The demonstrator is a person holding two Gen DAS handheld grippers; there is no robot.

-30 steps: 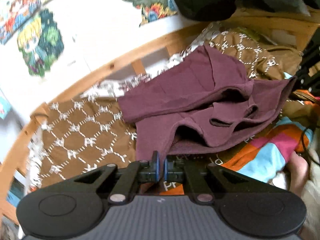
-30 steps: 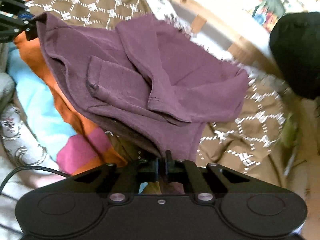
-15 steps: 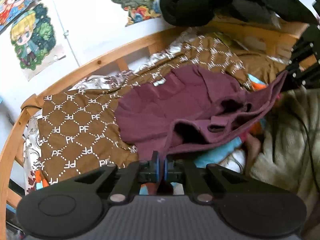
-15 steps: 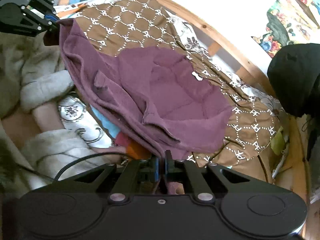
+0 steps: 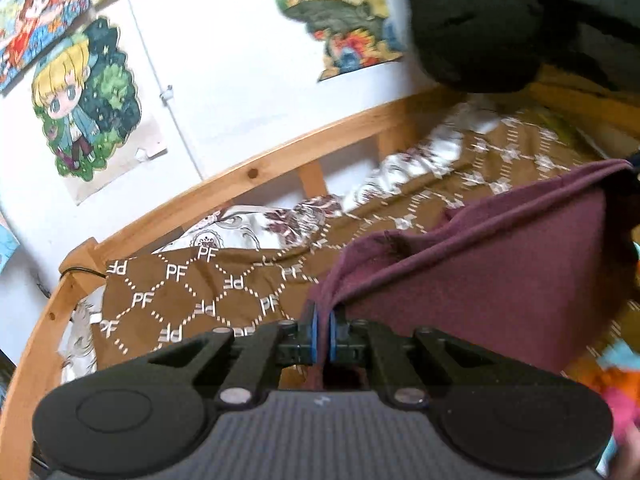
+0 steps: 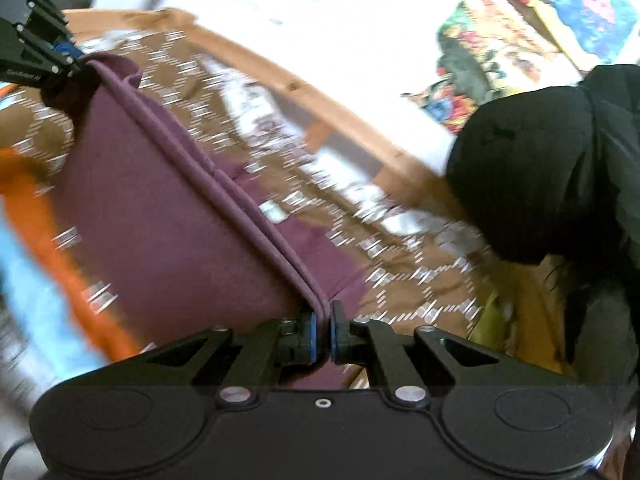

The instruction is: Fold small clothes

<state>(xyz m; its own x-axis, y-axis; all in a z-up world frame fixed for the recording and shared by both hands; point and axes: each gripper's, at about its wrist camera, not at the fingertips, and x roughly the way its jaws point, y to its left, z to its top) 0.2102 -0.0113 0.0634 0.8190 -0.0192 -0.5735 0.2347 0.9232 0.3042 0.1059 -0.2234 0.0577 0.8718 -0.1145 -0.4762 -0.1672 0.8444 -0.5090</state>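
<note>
A maroon garment [image 5: 500, 276] hangs stretched between my two grippers above the bed. My left gripper [image 5: 321, 332] is shut on one corner of it. My right gripper [image 6: 323, 334] is shut on the other corner, and the hem [image 6: 224, 184] runs taut from it to the left gripper [image 6: 60, 60] at the upper left of the right wrist view. The cloth [image 6: 160, 232] hangs below that edge. Its lower part is hidden.
A brown blanket with a white PF pattern [image 5: 180, 292] covers the bed. A wooden bed rail [image 5: 260, 168] runs along the white wall with posters [image 5: 80, 100]. A black bundle [image 5: 500, 20] lies at the upper right. Orange and blue bedding [image 6: 36, 216] lies below the garment.
Both grippers have lifted the garment off the bed and pulled apart. The crumpled cloth is now stretched flat with a taut top edge.
</note>
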